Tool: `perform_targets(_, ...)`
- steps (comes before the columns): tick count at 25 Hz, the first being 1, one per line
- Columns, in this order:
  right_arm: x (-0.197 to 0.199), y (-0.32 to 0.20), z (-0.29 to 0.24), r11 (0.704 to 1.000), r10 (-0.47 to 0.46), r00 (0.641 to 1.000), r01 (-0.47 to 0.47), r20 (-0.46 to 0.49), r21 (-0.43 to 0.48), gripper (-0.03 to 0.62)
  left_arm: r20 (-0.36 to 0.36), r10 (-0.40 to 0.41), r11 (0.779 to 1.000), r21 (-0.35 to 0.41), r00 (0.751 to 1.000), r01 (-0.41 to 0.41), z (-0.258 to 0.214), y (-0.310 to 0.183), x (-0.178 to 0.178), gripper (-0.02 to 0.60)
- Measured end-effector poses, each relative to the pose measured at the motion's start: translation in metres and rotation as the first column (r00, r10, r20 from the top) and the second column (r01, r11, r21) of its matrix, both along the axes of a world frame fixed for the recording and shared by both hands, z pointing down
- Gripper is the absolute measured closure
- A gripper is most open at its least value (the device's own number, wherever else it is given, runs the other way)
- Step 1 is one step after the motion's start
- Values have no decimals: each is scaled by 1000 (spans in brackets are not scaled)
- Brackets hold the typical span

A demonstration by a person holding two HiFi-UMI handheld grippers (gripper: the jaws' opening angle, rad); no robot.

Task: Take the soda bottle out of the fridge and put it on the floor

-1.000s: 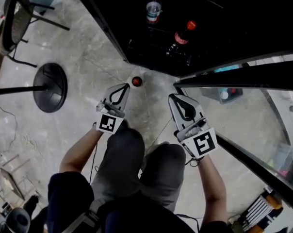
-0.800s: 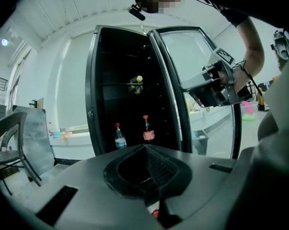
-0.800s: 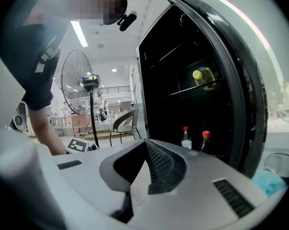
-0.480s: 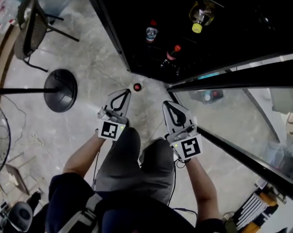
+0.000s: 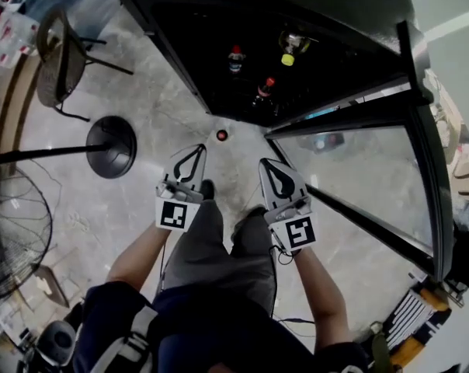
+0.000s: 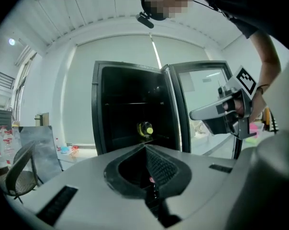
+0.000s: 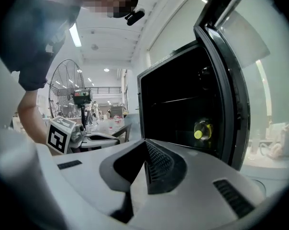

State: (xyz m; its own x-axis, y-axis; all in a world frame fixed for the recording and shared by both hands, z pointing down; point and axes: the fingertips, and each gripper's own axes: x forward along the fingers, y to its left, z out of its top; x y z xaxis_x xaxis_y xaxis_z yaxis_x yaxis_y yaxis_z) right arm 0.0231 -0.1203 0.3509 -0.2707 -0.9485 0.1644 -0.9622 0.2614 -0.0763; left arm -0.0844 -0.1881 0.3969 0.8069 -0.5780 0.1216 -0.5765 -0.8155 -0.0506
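Note:
A bottle with a red cap (image 5: 221, 135) stands on the concrete floor just in front of the open fridge (image 5: 180, 61). My left gripper (image 5: 193, 151) is shut and empty, a short way back from that bottle. My right gripper (image 5: 269, 165) is shut and empty too, beside the left one and over the person's legs. Inside the fridge are a dark cola bottle (image 5: 264, 90), a clear red-capped bottle (image 5: 235, 57) and a yellow-capped bottle (image 5: 291, 47). The left gripper view shows shut jaws (image 6: 145, 147), the yellow-capped bottle (image 6: 145, 128) and the right gripper (image 6: 221, 111). The right gripper view shows shut jaws (image 7: 145, 143).
The fridge's glass door (image 5: 359, 169) stands open to the right. On the left are a chair (image 5: 60, 61), a round black stand base (image 5: 110, 146) with its pole, and a wire fan guard (image 5: 9, 231). Clutter lies at the lower left and lower right corners.
The head view has risen and widened, so the fridge and the bottle on the floor look smaller. Both grippers stay shut and have drawn closer together, farther back from the bottle.

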Motion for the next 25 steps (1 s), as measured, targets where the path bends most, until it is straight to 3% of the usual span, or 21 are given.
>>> perform_targets(14,17,35,-172,993,121,993,-121,-4,1,576,-47,-23,1000,-16,999,22,-190,14,13,558)
perform_targets(25,26,75,-268,968,248,965,-244,-79,64,576,-60,-43,999,22,997,44,-293,34,4,558)
